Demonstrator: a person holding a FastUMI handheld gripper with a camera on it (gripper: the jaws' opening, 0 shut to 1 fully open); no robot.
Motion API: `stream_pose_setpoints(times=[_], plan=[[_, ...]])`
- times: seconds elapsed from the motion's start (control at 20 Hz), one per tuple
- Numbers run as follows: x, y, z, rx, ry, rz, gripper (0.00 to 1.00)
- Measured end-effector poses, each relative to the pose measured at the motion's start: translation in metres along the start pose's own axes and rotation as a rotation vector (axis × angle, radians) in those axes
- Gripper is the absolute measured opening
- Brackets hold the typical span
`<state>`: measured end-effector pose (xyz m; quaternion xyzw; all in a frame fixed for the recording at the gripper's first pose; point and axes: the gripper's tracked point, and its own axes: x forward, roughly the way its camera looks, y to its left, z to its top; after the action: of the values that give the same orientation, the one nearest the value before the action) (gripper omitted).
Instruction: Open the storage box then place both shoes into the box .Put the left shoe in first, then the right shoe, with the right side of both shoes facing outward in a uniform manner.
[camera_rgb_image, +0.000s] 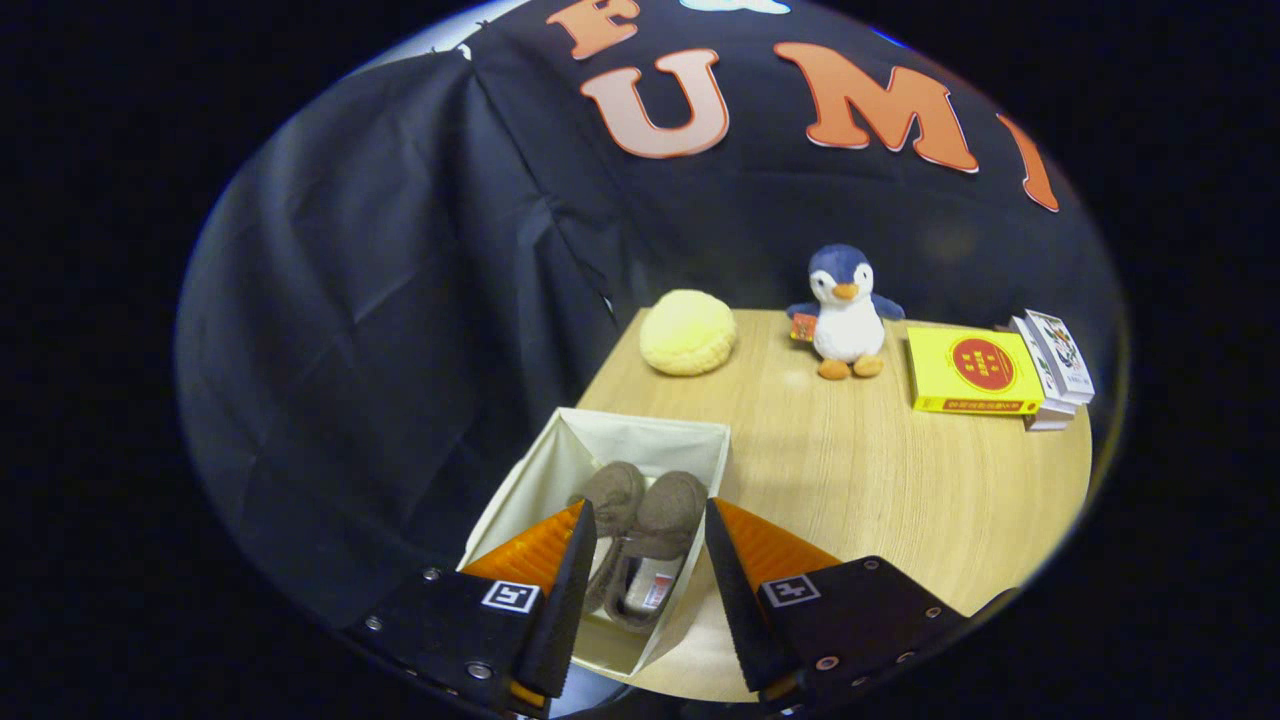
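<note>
1. Two orange fingers of my gripper sit closest to me. They are wide apart and hold nothing.
2. Down between them I see the storage box. It is open, pale and made of cloth, and it stands at the near left edge of the wooden table.
3. Both shoes are inside it, side by side. The left shoe is next to the right shoe, toes pointing far from me.
4. I think the job is nearly done.
5. They look soft and fuzzy, like slippers, so I guess they are light and squashy. If one needs fixing, I would pinch it at the heel rim.
6. The box walls look floppy, so I would not push on them.
7. Far away sit a yellow bun, a toy penguin and some small boxes.
</note>
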<state>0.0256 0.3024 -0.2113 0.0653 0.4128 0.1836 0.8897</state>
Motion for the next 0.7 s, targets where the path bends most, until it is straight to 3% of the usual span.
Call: stream_pose_setpoints(times=[0.35, 0.7], plan=[[-0.095, -0.041, 0.071, -0.150, -0.312, 0.009, 0.85], [-0.186, -0.093, 0.113, -0.246, -0.560, -0.058, 0.89]])
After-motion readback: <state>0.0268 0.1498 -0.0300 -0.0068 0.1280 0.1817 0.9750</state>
